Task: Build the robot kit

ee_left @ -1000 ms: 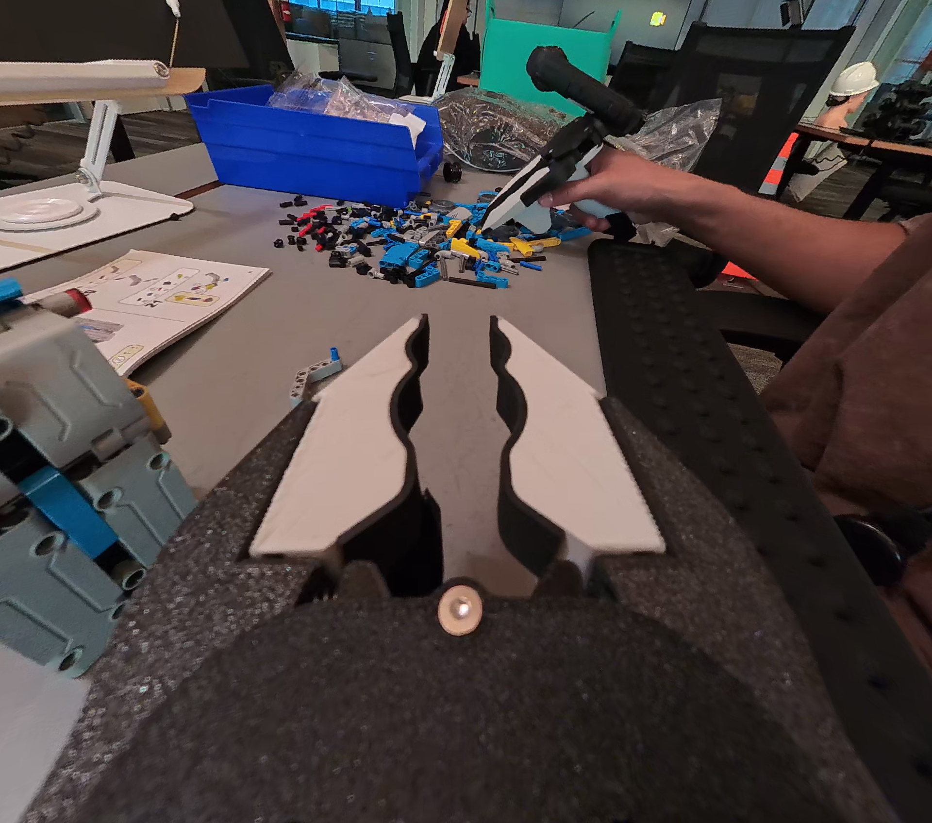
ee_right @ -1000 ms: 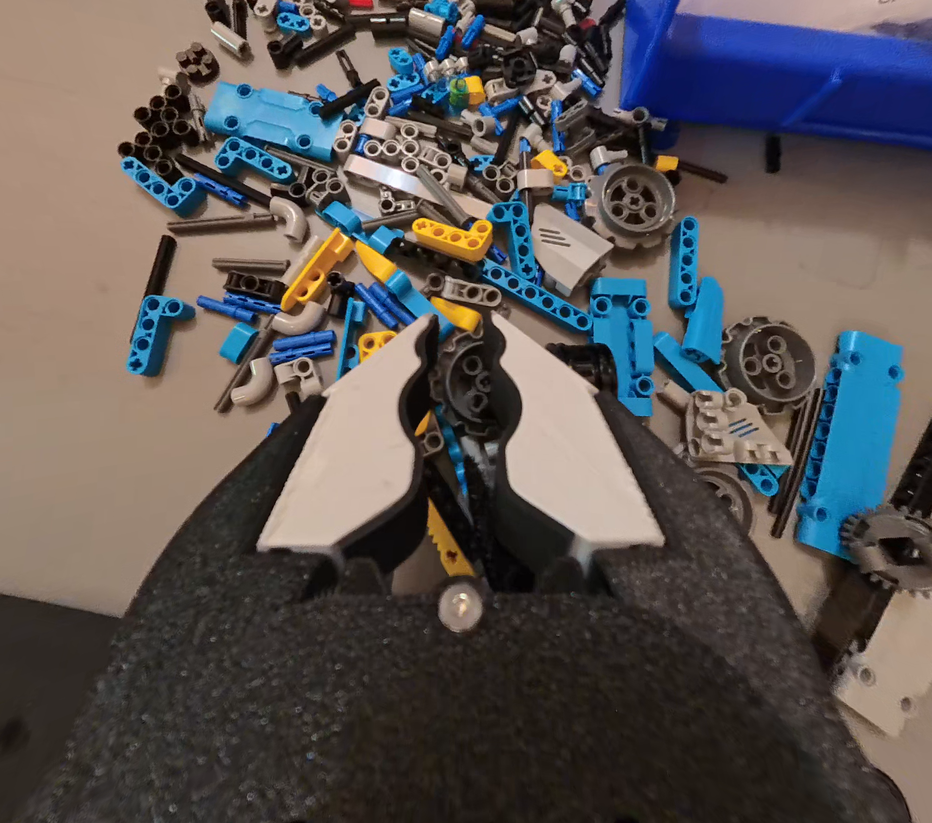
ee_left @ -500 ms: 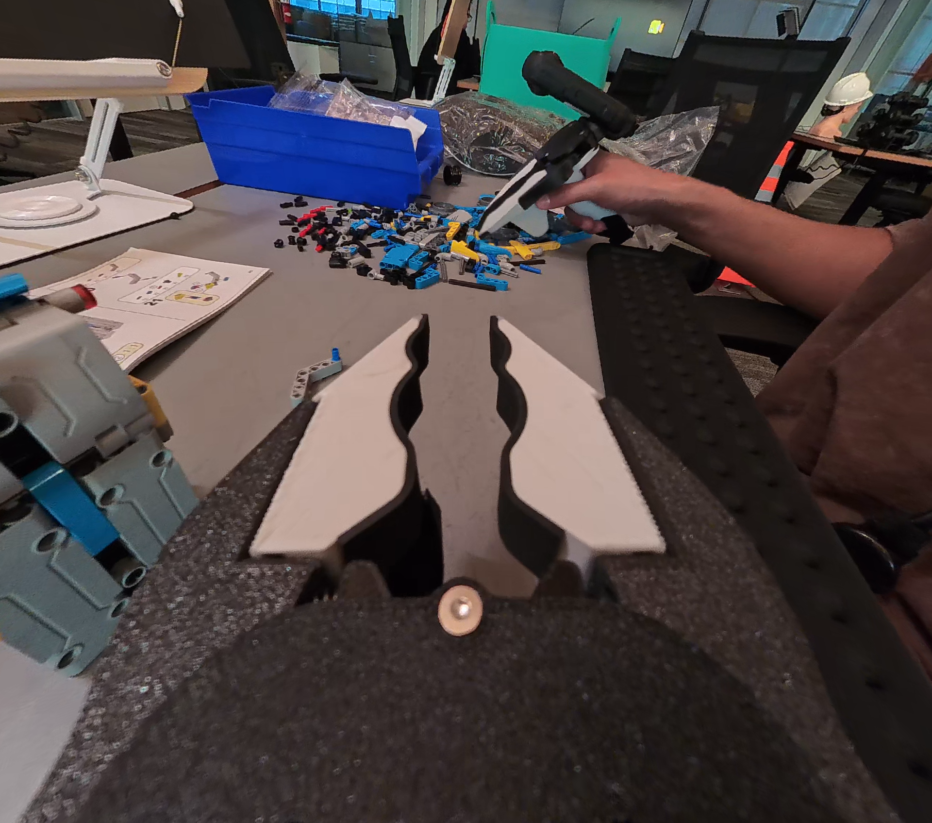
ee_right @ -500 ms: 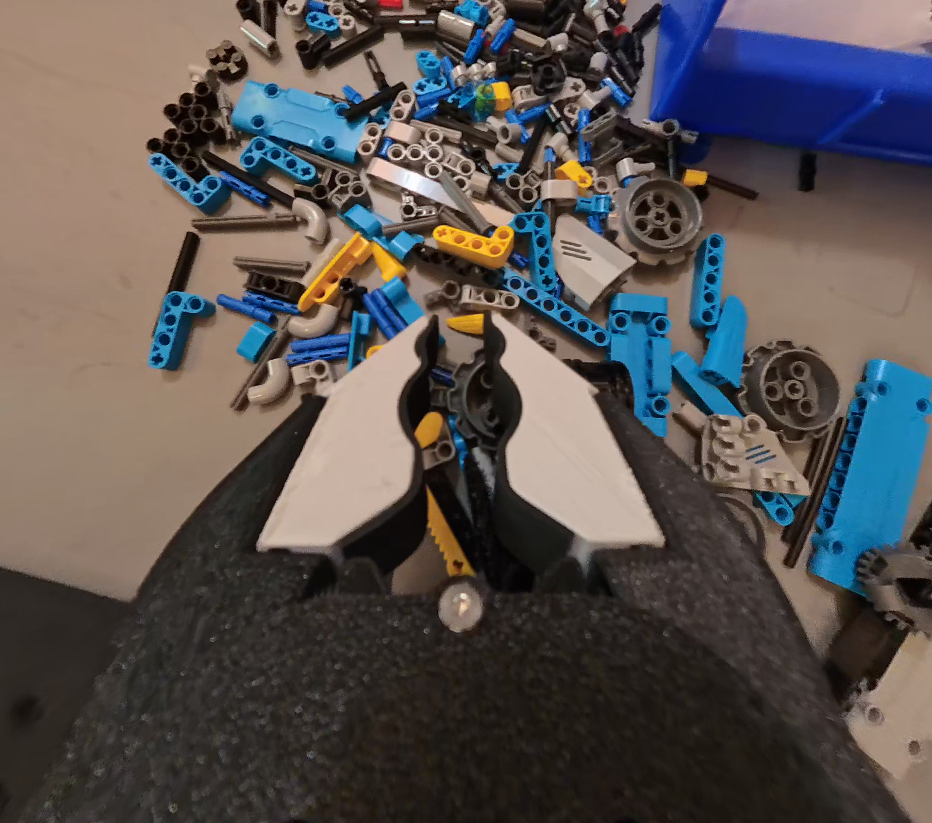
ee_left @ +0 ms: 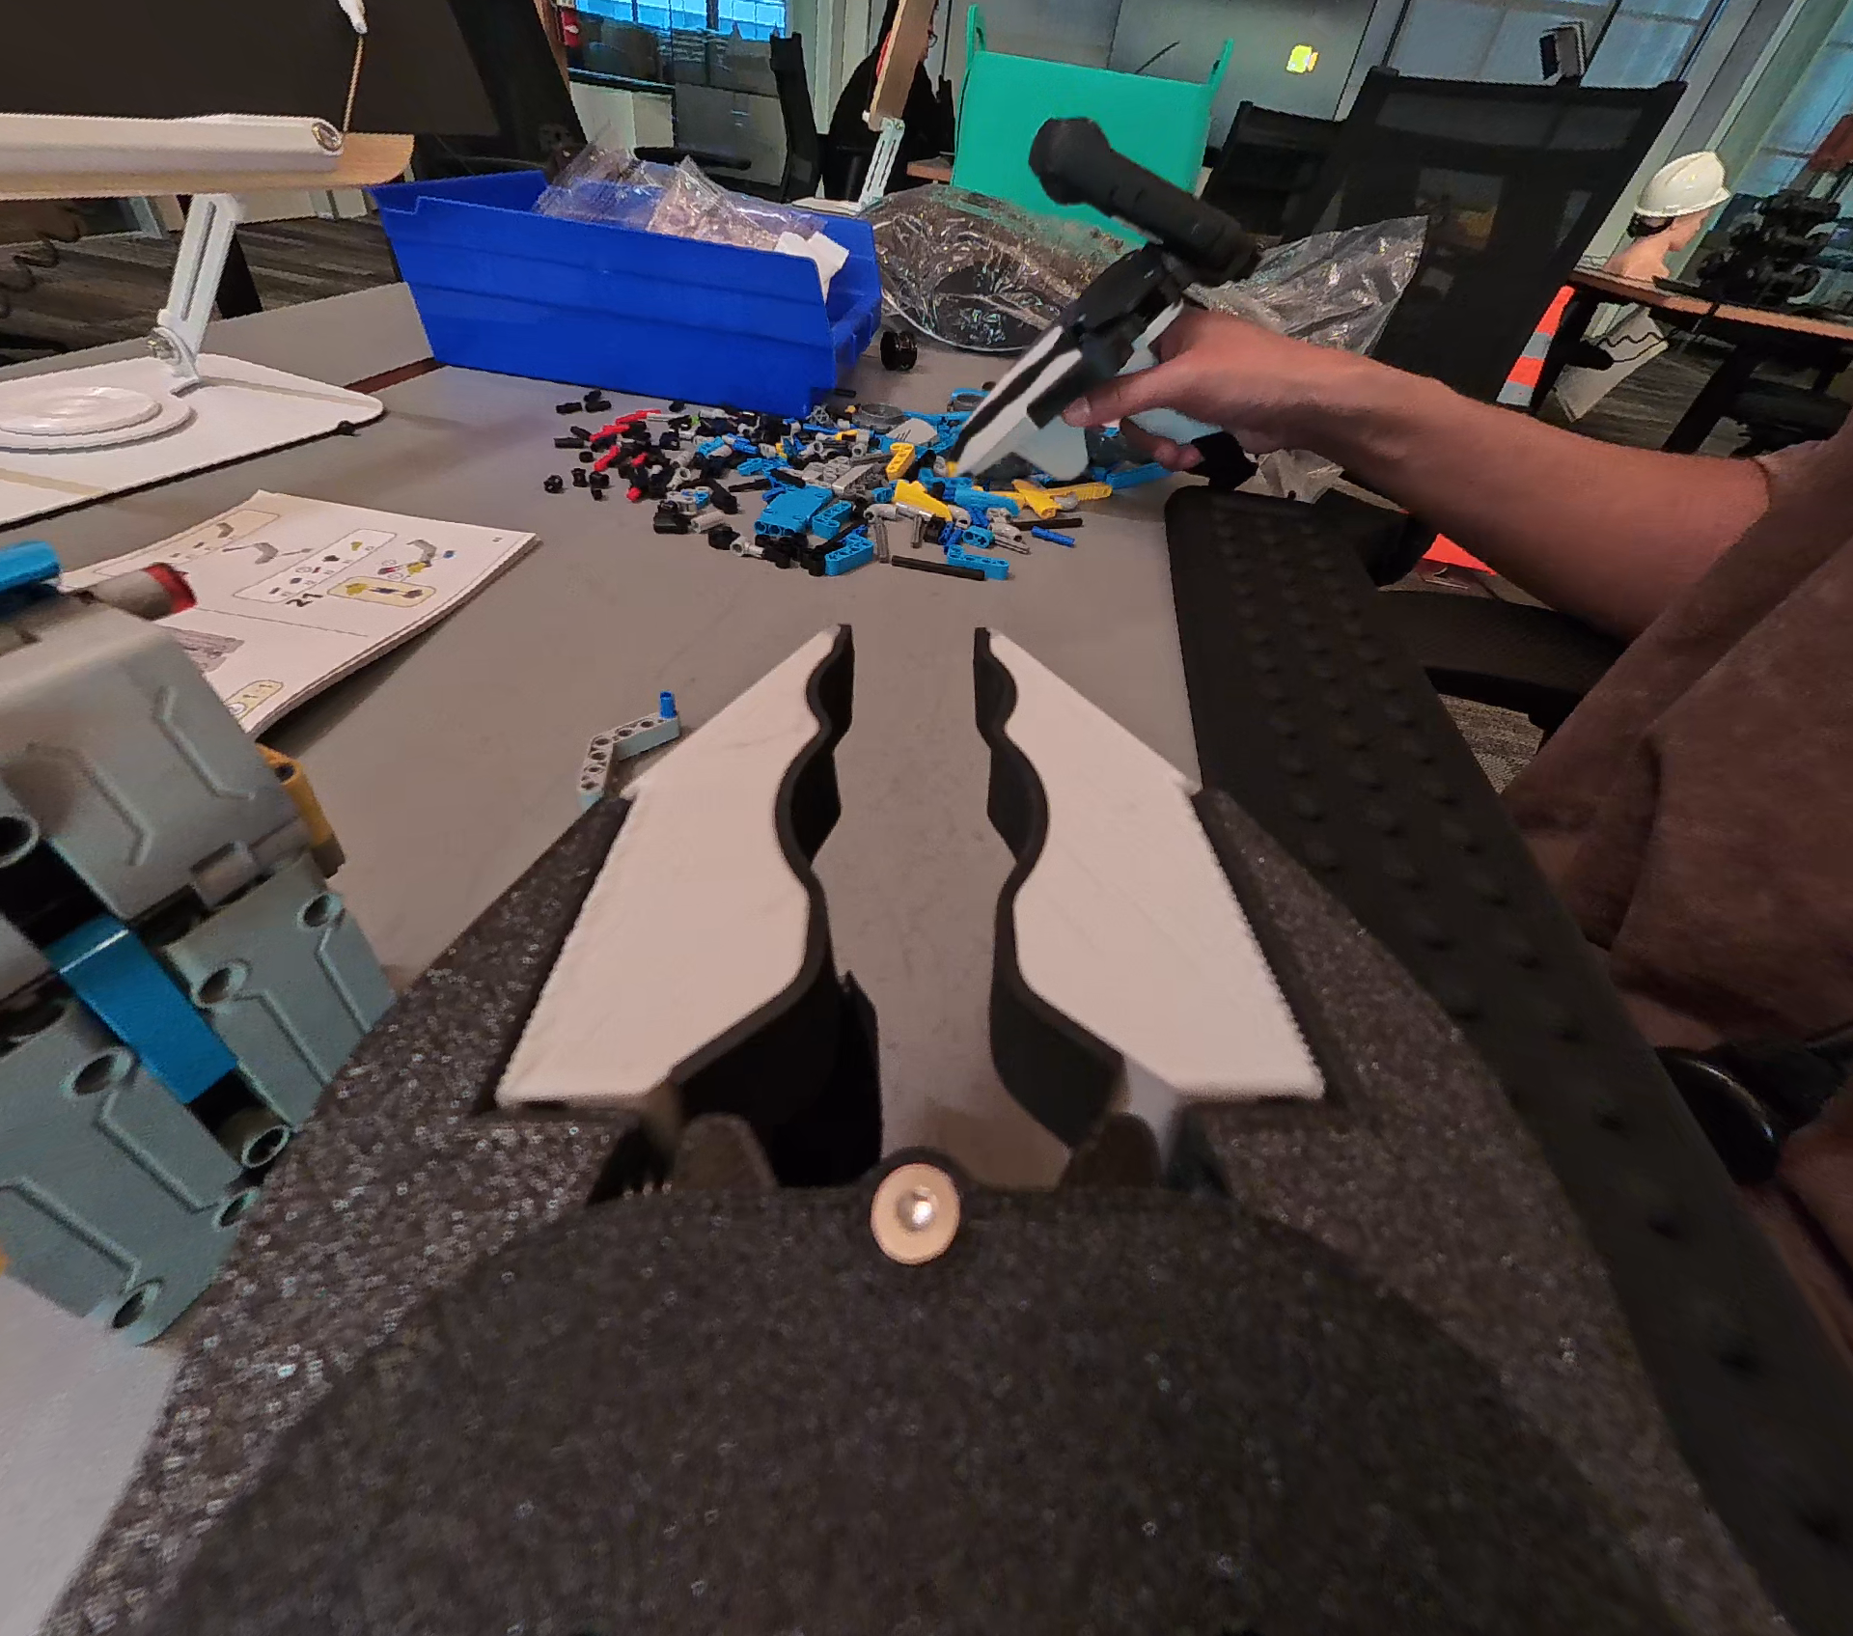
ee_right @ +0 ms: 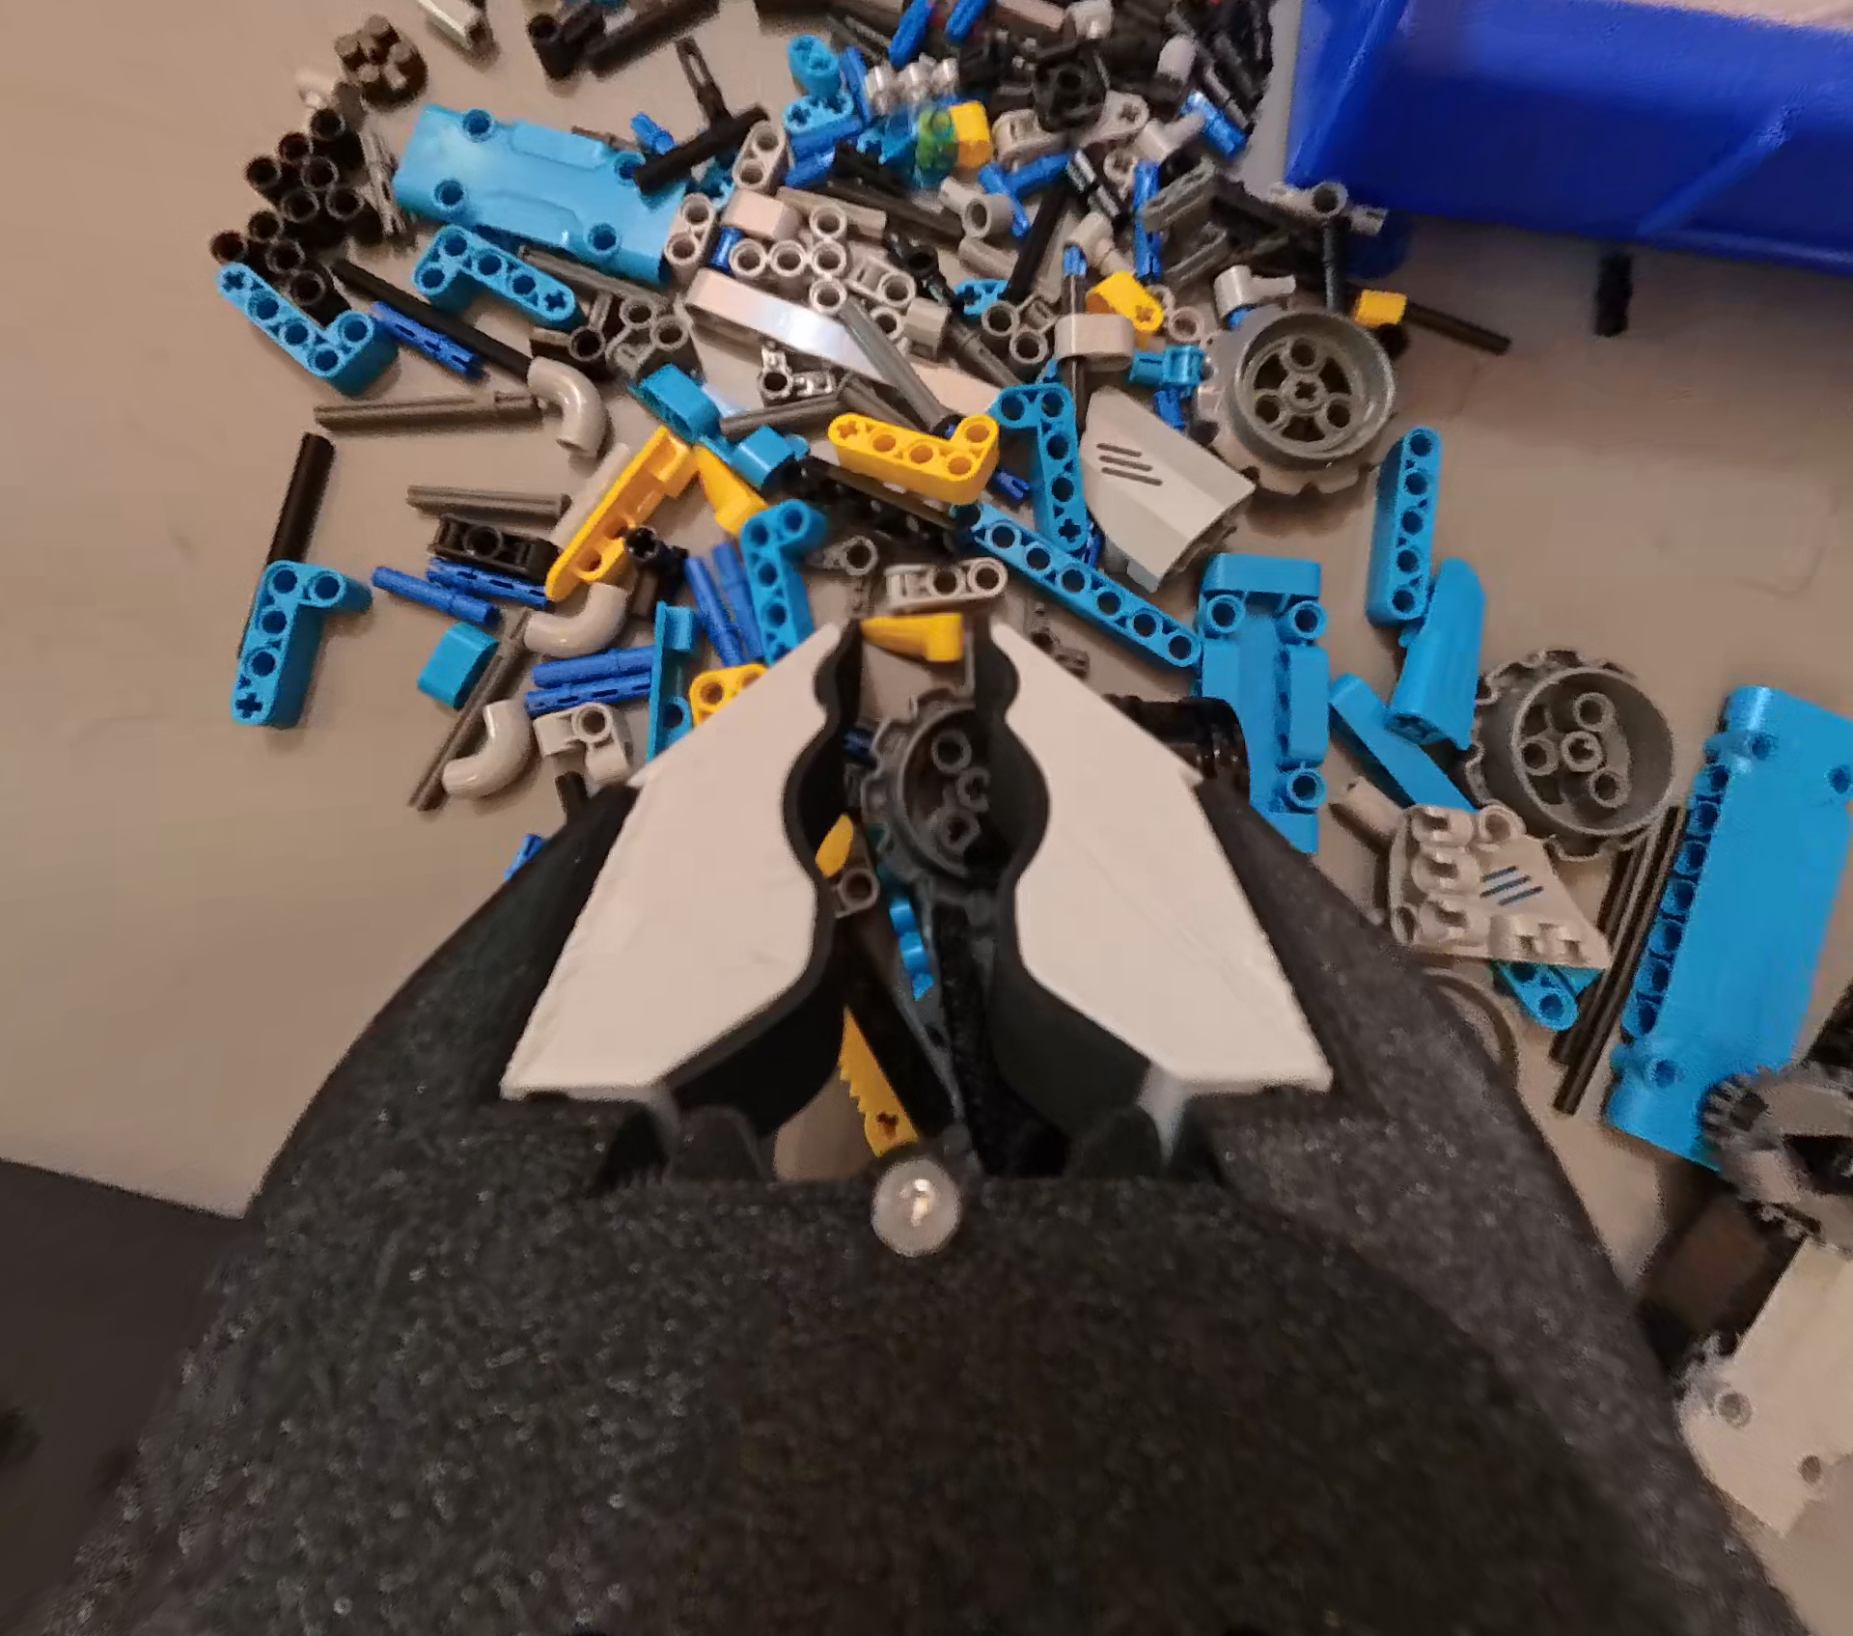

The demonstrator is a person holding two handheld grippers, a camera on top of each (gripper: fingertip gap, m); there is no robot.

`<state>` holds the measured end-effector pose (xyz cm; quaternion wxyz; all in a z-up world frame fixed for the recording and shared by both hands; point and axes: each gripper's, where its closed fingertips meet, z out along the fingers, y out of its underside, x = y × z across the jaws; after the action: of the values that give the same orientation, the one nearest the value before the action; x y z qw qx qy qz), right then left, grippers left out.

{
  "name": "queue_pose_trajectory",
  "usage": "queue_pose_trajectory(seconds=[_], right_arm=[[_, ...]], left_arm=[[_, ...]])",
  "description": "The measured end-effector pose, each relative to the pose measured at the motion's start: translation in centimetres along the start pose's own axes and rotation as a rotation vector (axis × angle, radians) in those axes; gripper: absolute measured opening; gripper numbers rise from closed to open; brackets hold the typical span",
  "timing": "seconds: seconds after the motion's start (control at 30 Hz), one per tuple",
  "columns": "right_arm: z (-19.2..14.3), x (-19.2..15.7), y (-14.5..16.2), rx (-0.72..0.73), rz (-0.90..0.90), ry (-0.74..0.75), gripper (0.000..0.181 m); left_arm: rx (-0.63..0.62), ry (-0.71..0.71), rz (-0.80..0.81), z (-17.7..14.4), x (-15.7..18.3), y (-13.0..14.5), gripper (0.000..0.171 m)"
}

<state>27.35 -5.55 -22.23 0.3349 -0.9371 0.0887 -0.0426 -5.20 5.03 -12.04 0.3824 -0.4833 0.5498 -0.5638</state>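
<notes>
Foam housing fills the lower part of both wrist views and hides whatever lies beneath each gripper. The right gripper (ee_right: 917, 645) points down into the pile of loose building pieces (ee_right: 852, 344) on the table (ee_right: 150, 184), its jaws a narrow gap apart; a dark grey wheel hub (ee_right: 938, 776) sits in that gap, but whether the pads press it or only frame it I cannot tell. A yellow toothed piece (ee_right: 867, 1086) shows farther back between the fingers, partly covered. The blue bin (ee_right: 1564, 114) is cut off at the upper right, just beside the pile's far edge.

The left gripper (ee_left: 912, 645) hangs over bare table, jaws parted and holding nothing, with open surface ahead up to the pile. A grey angled beam (ee_left: 622, 746) lies just left of its fingertip. The grey and blue built model (ee_left: 130, 936) is cropped at the left edge, near an instruction booklet (ee_left: 331, 585). A black studded mat (ee_left: 1334, 746) borders the table on the right.
</notes>
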Motion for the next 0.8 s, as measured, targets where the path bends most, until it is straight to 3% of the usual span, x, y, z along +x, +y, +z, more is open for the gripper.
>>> queue_pose_trajectory(seconds=[0.2, 0.43, 0.53, 0.67, 0.8], right_arm=[[-0.3, 0.1, -0.1, 0.019, 0.008, -0.023, 0.011], [-2.8, -1.9, -3.2, 0.151, -0.085, -0.031, 0.009], [-3.5, -7.6, -5.2, 0.24, -0.198, -0.174, 0.009], [-0.9, -18.0, -5.1, 0.16, -0.293, -0.417, 0.009], [1.1, -23.3, -6.6, 0.128, -0.391, -0.485, 0.009]], left_arm=[[0.0, 0.0, 0.002, 0.0, 0.0, 0.0, 0.024], [0.0, -0.001, 0.002, 0.0, 0.0, 0.0, 0.024], [-0.002, -0.001, -0.001, 0.0, 0.0, 0.0, 0.024], [-0.004, -0.001, -0.009, 0.1, -0.1, 0.0, 0.024], [0.001, -0.003, -0.006, 0.0, -0.1, 0.0, 0.024]])
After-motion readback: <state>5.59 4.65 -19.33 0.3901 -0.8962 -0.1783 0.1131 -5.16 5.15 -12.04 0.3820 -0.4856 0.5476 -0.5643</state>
